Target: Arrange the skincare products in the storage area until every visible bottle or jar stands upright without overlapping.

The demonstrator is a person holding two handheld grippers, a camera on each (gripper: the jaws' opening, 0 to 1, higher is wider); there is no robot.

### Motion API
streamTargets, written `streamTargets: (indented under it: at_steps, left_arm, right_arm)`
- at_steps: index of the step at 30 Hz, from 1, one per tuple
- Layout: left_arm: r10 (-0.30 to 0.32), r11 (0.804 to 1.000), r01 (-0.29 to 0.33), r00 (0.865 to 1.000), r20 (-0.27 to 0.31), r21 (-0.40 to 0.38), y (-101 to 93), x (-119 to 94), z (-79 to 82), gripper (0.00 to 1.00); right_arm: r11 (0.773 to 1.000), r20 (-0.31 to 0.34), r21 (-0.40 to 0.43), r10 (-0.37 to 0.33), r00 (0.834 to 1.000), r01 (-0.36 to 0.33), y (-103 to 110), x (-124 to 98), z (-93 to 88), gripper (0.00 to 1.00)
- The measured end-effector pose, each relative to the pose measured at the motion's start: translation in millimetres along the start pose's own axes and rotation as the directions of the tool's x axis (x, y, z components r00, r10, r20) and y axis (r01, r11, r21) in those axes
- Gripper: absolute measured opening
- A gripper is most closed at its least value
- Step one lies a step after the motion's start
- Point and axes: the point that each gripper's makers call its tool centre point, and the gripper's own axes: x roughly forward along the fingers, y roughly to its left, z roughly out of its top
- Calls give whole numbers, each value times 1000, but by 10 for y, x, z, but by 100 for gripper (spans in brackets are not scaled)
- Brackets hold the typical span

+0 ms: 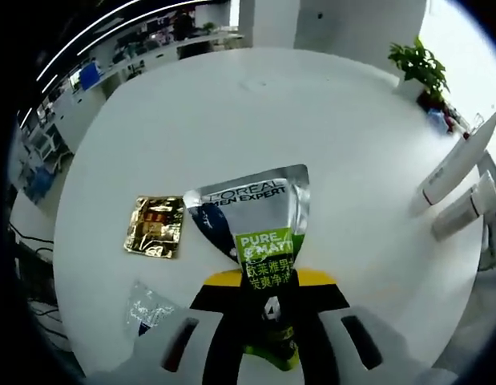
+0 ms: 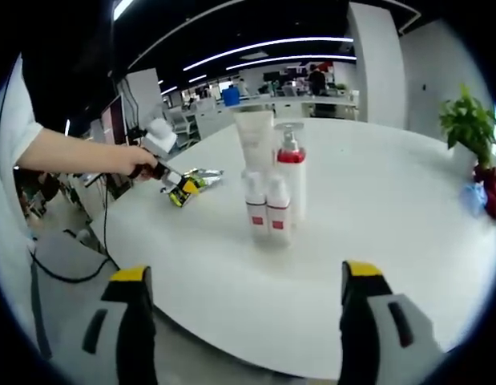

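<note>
Clamped in my left gripper (image 1: 268, 321) near its cap, the tube (image 1: 260, 224) looks light, soft and slick, so I'd squeeze gently; my right gripper (image 2: 248, 321) gapes before the bottles (image 2: 272, 192).

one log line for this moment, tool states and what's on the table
left tool: shut on L'Oreal tube | right tool: open, apart from bottle cluster | gold sachet: flat on table
</note>
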Motion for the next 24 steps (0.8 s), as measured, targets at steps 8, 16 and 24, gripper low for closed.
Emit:
streamTargets:
  at_steps: [8,16,24]
  left_arm:
    - [-5,1000,5,1000,4,-21,-40,-52,-65,16]
    - [-11,999,11,1000,15,-34,-100,-119,-118,15]
    - [-8,999,10,999,35,-48,-140,-205,-130,15]
  right_arm:
    - [1000,5,-6,2,1000,-2,5,0,8,98]
    - [1000,11,-13,7,1000,-6,10,0,10,98]
    - [1000,17,-19,10,1000,-9,12,-1,14,98]
